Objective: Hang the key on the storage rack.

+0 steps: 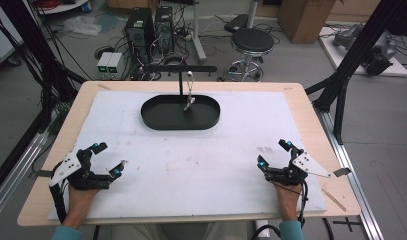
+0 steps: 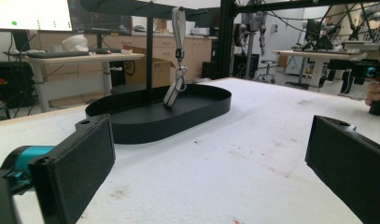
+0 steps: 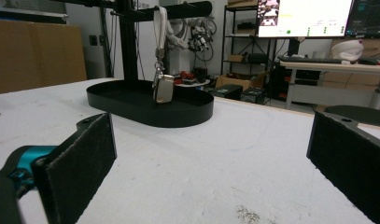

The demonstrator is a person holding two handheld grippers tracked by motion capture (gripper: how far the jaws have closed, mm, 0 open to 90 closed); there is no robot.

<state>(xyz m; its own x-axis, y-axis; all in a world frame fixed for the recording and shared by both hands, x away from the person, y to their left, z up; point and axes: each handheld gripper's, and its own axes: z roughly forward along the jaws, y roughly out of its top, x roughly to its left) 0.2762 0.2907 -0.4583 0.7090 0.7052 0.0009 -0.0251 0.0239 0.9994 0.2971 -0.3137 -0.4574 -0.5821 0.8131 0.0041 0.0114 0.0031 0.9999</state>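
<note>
Key fob (image 1: 189, 103) hangs upright by its strap from the stand's bar (image 1: 181, 68) over the black tray (image 1: 156, 117) | far ahead, centred between my wide-open left gripper (image 1: 107, 160) and right gripper (image 1: 272, 153) | neither clearly nearer.

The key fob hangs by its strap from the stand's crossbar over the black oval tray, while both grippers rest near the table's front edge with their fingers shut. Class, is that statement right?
One detail is wrong: the fingers are open, not shut. The high view shows the left gripper and the right gripper spread wide, and each gripper view shows its pads far apart. The key fob does hang by its strap from the crossbar over the tray.
</note>
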